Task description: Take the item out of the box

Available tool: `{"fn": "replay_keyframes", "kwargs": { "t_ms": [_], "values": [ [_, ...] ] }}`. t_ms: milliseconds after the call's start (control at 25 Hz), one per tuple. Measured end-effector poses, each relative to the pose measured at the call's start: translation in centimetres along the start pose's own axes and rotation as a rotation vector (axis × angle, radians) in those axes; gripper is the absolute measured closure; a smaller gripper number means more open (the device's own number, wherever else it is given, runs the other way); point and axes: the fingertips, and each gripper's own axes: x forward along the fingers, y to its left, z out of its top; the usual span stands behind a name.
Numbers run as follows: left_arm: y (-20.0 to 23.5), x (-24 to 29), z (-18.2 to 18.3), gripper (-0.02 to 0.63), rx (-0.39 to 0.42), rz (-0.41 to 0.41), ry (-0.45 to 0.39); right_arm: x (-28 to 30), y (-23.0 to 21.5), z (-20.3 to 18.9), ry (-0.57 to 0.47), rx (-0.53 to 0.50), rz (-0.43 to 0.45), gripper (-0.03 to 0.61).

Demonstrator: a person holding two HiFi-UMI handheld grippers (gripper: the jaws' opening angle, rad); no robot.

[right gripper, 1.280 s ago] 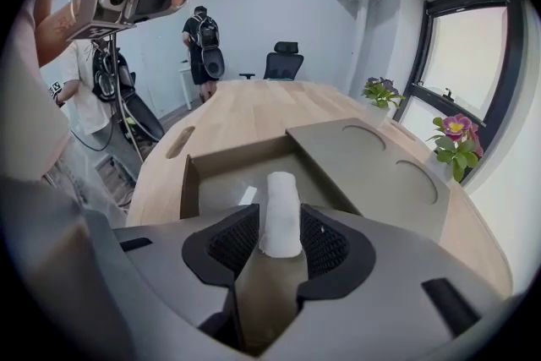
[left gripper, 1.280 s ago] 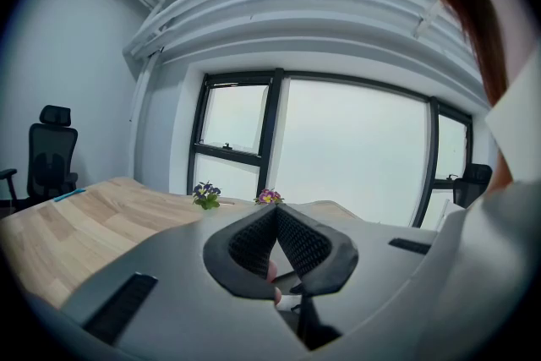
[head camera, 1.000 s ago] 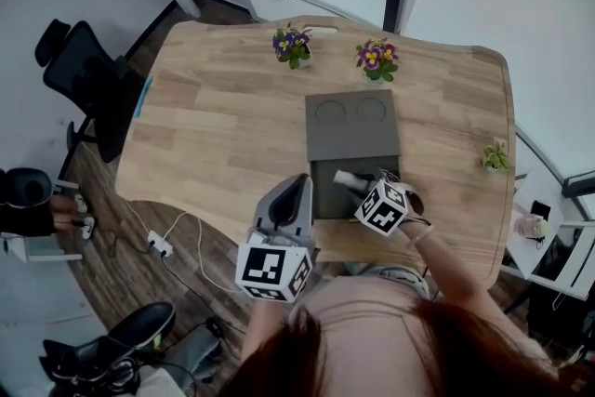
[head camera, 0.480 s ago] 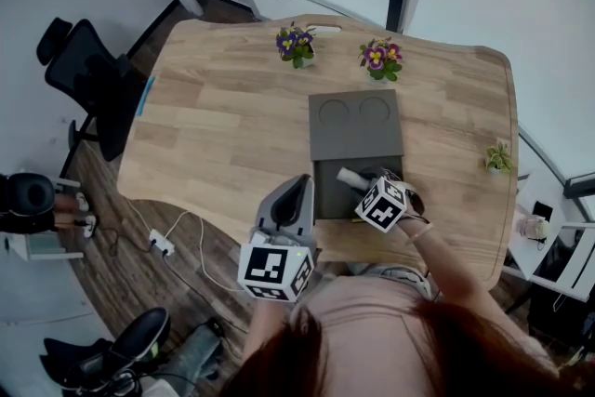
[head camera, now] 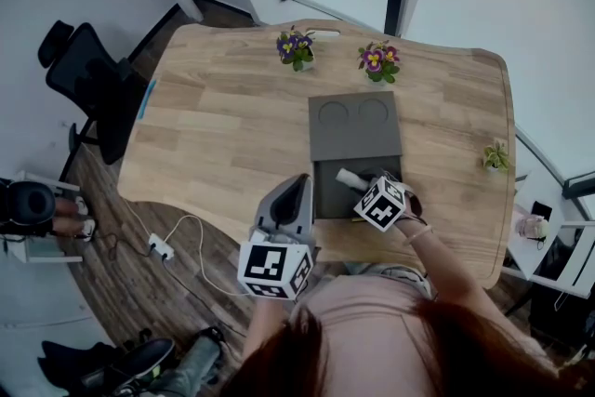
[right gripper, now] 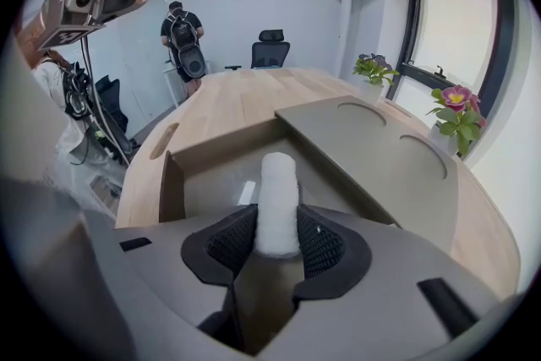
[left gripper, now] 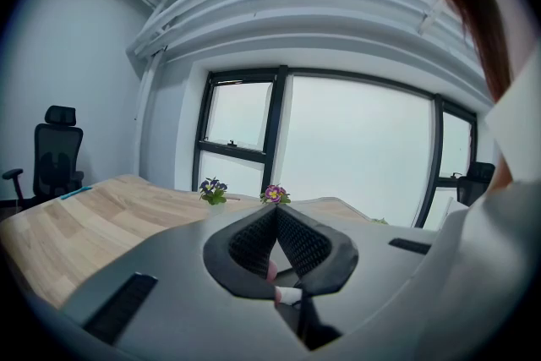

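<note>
A grey box [head camera: 325,195] stands open on the wooden table [head camera: 223,125], its lid [head camera: 354,125] with two round recesses folded back flat behind it. My right gripper [head camera: 365,187] reaches into the box and is shut on a white cylindrical roll [head camera: 350,178]. In the right gripper view the roll [right gripper: 277,190] sticks out forward between the pads of that gripper [right gripper: 277,224], above the box floor [right gripper: 211,182]. A small white slip [right gripper: 246,193] lies on that floor. My left gripper [head camera: 296,195] hovers left of the box, and in its own view it [left gripper: 276,216] is shut and holds nothing.
Two flower pots [head camera: 295,46] [head camera: 376,59] stand at the table's far edge and a small plant [head camera: 494,157] at its right edge. An office chair [head camera: 88,79] is left of the table, and a cable with a power strip [head camera: 160,245] lies on the floor. A person [right gripper: 182,38] stands far off.
Both grippers stay about where they were, the right one still holding the white roll over the box. Only the view shifts slightly.
</note>
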Motion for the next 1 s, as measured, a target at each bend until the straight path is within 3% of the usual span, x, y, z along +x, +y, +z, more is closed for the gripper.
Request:
{"fn": "replay_keyframes", "kwargs": {
  "t_ms": [1000],
  "values": [
    [-3.0, -2.7, 1.2, 0.611, 0.042, -0.078, -0.056, -6.5, 0.0, 1.8, -0.178, 0.193, -0.147, 0.449]
  ]
}}
